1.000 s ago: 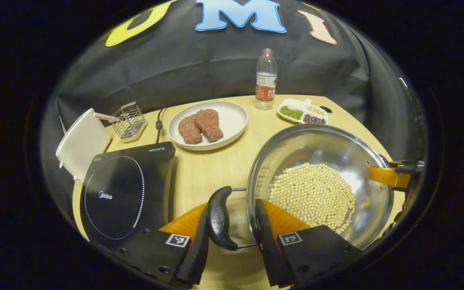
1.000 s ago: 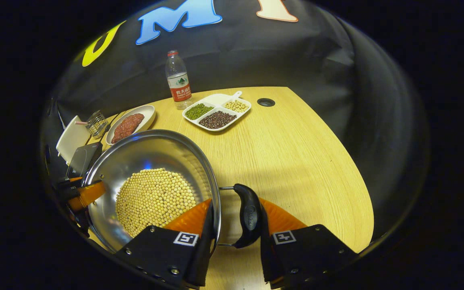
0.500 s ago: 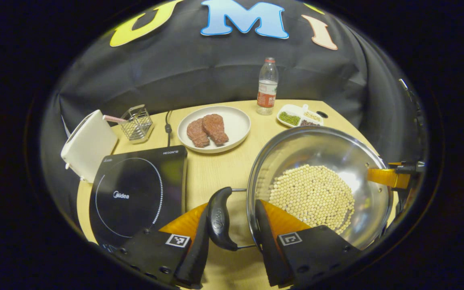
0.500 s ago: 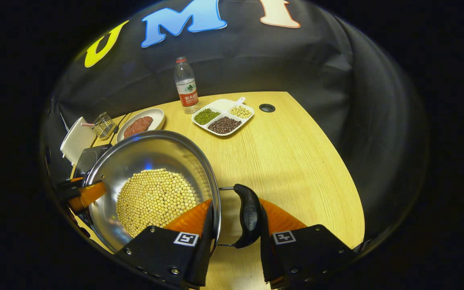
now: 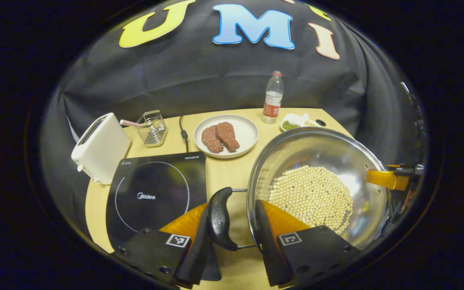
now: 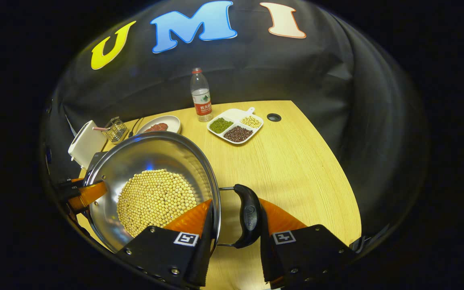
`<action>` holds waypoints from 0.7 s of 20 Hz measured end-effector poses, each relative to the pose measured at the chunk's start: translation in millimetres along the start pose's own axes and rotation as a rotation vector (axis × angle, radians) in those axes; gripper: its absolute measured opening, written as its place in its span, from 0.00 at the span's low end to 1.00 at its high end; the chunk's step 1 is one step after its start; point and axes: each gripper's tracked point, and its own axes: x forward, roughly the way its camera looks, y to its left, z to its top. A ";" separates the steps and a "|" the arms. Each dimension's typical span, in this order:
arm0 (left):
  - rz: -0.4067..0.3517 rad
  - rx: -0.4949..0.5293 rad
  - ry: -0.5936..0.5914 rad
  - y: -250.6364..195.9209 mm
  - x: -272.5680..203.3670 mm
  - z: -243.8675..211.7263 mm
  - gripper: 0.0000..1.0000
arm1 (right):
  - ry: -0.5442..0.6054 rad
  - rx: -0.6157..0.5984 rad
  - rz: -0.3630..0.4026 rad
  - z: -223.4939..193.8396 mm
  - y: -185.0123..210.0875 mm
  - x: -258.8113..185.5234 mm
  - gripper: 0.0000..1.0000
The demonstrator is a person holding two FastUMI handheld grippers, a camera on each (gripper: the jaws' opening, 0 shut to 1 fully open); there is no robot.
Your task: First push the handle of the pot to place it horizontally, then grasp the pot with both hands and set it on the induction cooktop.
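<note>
I hold the pot (image 5: 318, 189) off the table (image 6: 296, 161) — each gripper's jaws pinch 1 side handle, left gripper (image 5: 234, 237) and right gripper (image 6: 234, 233). The cooktop (image 5: 155, 197) lies just left; plate of meat (image 5: 226, 135), toaster (image 5: 100, 147) and bottle (image 5: 272, 98) stand behind.

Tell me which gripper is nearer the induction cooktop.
Left. The left gripper grips the pot's handle on the side beside the induction cooktop; the right gripper holds the opposite handle, a pot's width farther away.
</note>
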 end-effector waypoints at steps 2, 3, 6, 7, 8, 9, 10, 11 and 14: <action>0.000 -0.007 -0.006 10.9 -8.1 2.2 0.62 | -0.002 0.000 0.005 1.1 10.6 -5.7 0.52; 0.001 -0.012 -0.007 16.3 -11.0 3.0 0.65 | -0.005 -0.005 0.005 1.5 15.9 -7.9 0.52; 0.005 -0.019 -0.016 36.9 -17.7 5.2 0.62 | -0.011 -0.009 0.008 4.3 34.4 -12.7 0.52; 0.006 -0.022 -0.020 44.2 -19.1 6.0 0.62 | -0.009 -0.009 0.010 4.2 40.9 -12.7 0.52; 0.007 -0.025 -0.021 51.9 -20.6 4.8 0.62 | -0.010 -0.013 0.011 5.6 48.4 -12.6 0.52; 0.008 -0.030 -0.021 59.8 -21.5 4.7 0.62 | -0.009 -0.018 0.012 5.7 55.2 -12.5 0.52; 0.010 -0.034 -0.022 67.6 -21.9 4.1 0.62 | -0.009 -0.022 0.014 6.6 62.3 -12.7 0.52; 0.011 -0.038 -0.023 75.4 -22.6 3.8 0.62 | -0.008 -0.025 0.016 7.5 69.5 -13.3 0.52; 0.016 -0.048 -0.022 99.2 -25.5 1.7 0.62 | -0.007 -0.037 0.024 9.0 90.6 -13.9 0.52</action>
